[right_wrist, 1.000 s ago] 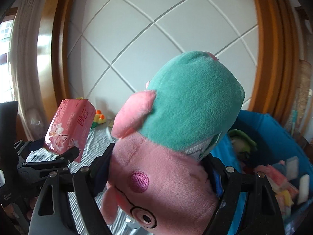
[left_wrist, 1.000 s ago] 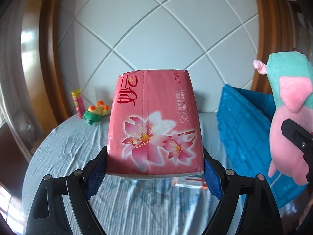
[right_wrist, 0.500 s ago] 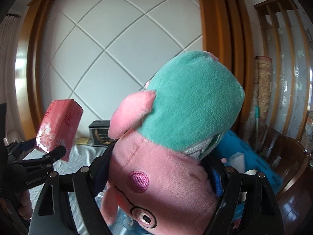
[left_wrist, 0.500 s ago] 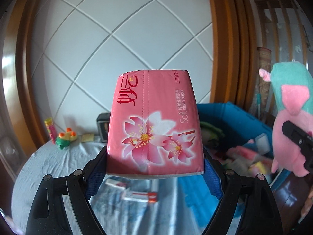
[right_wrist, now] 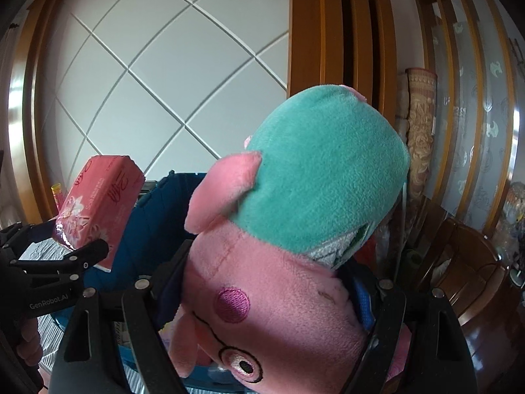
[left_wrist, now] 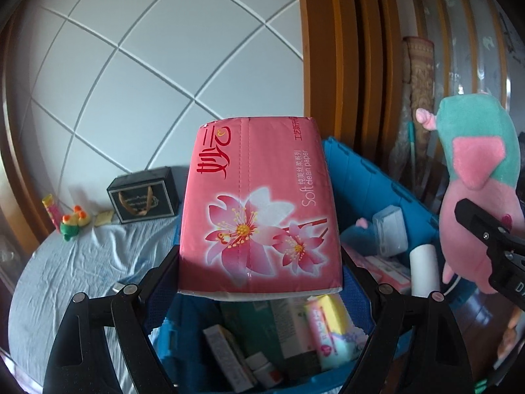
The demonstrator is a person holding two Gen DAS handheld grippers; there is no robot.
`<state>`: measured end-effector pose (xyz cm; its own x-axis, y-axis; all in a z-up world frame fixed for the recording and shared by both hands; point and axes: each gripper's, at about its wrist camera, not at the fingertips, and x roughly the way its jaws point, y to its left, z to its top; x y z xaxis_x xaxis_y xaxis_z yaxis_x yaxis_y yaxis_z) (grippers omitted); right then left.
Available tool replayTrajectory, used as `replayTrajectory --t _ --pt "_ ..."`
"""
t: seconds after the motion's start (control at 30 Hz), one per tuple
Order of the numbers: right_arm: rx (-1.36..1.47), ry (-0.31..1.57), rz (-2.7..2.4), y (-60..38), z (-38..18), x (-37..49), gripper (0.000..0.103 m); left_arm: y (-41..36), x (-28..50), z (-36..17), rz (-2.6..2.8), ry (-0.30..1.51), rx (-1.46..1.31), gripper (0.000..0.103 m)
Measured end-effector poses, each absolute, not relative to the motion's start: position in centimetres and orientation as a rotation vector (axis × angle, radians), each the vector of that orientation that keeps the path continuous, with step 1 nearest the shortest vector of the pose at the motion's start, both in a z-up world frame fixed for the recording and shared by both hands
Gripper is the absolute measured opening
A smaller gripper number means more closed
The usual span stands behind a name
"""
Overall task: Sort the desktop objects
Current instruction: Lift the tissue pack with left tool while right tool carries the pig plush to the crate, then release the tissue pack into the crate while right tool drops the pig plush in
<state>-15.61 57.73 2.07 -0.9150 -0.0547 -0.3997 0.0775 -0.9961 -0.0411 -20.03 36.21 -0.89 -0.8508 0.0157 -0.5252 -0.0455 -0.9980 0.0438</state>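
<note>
Tissue pack [left_wrist: 259, 210] between left gripper [left_wrist: 261, 282] pads, above bin [left_wrist: 377, 177]. Plush toy [right_wrist: 295, 229] in right gripper [right_wrist: 265, 292], right of pack. Box [left_wrist: 142, 198], toy duck [left_wrist: 73, 221] at table [left_wrist: 75, 269] far edge.

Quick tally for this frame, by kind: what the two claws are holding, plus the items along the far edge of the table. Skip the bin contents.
Tissue packs: 1, pink tissue pack in the left claw
Plush toys: 1, pig plush in the right claw
Small toys: 1, green-orange toy
Boxes: 1, black box
Tubes: 1, yellow-red tube
Flat packets: 1, yellowish packet
Total: 6
</note>
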Motion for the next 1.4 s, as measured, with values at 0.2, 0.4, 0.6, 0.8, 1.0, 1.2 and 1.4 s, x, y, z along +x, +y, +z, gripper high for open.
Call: replayTrajectory --t 0.2,0.4,0.6,0.8,1.0,1.2,1.4 --pt "0.666 0.078 -2.933 58.1 0.2 -17.5 0.082 37.3 -20.9 -1.5 3.026 0.092 -0.871 0.087" --pt "0.68 0.095 -2.872 57.8 -0.9 -19.8 0.082 37.0 -22.2 -2.5 3.048 0.076 -0.914 0.088" --pt "0.667 0.077 -2.872 56.9 -0.8 -20.7 0.086 36.8 -22.9 -3.0 3.052 0.063 -0.943 0.093" --pt "0.62 0.081 -2.887 57.6 0.4 -21.5 0.103 37.0 -22.3 -2.8 3.059 0.061 -0.903 0.102" --pt "0.645 0.095 -2.887 57.8 0.1 -21.4 0.103 36.8 -22.3 -3.2 3.055 0.049 -0.933 0.102" --pt "0.653 0.107 -2.892 57.4 -0.3 -20.6 0.103 36.6 -21.6 -3.1 3.055 0.044 -0.929 0.102" --pt "0.651 0.111 -2.886 56.7 -0.4 -19.9 0.103 36.5 -20.7 -2.9 3.056 0.045 -0.915 0.102"
